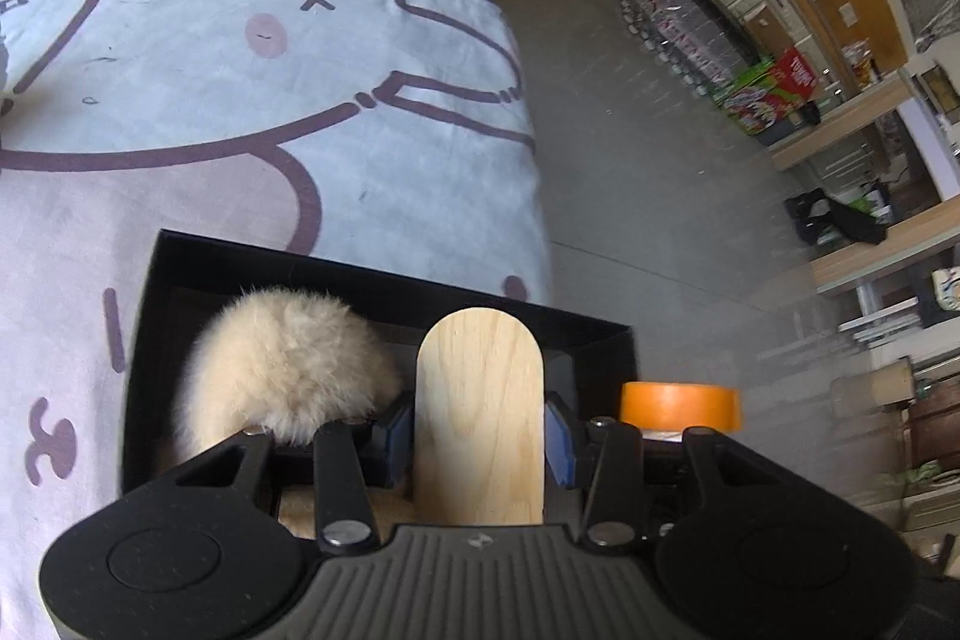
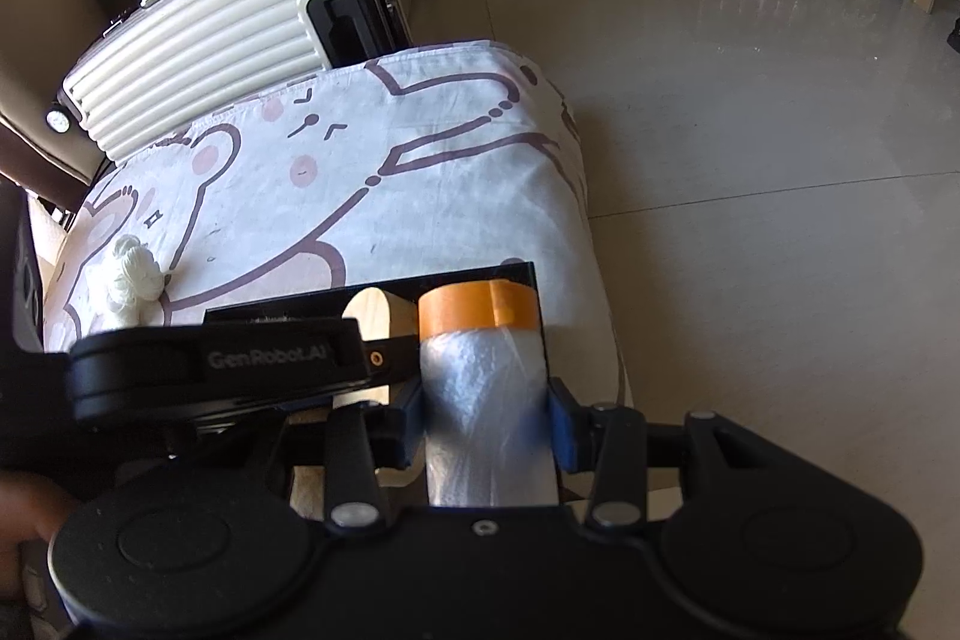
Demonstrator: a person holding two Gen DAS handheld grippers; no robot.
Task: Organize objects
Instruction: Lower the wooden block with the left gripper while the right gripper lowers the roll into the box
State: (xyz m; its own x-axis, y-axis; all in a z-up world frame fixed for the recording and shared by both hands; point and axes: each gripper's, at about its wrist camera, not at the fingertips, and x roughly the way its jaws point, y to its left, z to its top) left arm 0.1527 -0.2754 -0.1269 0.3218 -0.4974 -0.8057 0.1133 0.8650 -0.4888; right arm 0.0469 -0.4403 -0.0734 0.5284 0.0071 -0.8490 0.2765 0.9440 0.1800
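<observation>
1. Left wrist view: the left gripper (image 1: 480, 430) is closed on a pale wooden block (image 1: 479, 412) with a rounded top. Its blue pads (image 1: 399, 436) press the block's two flat sides, partway up its height. The block stands upright over a black open box (image 1: 384, 274) that sits on a bed sheet (image 1: 240, 100) printed with cartoon bears.
2. The wood looks stiff and smooth, likely of moderate weight. The flat sides make the surest hold; a grip on the curved top would probably slip.
3. Inside the box, to the left of the block, lies a cream fluffy pom-pom (image 1: 282, 364). It looks very light and soft, and would squash under any pinch.
4. Right wrist view: the right gripper (image 2: 489, 418) is closed on a roll of clear plastic film (image 2: 486, 400) capped by an orange tape band (image 2: 477, 313). The pads sit on the film-covered body, below the band.
5. The film looks slippery and slightly yielding, so the roll could slide. The firmer orange end would probably give a steadier hold.
6. The roll hangs at the box's right end, beside the wooden block. The left gripper's black body crosses the view at left.
7. A white yarn bundle (image 2: 135, 280) lies on the sheet, apart from the box.
</observation>
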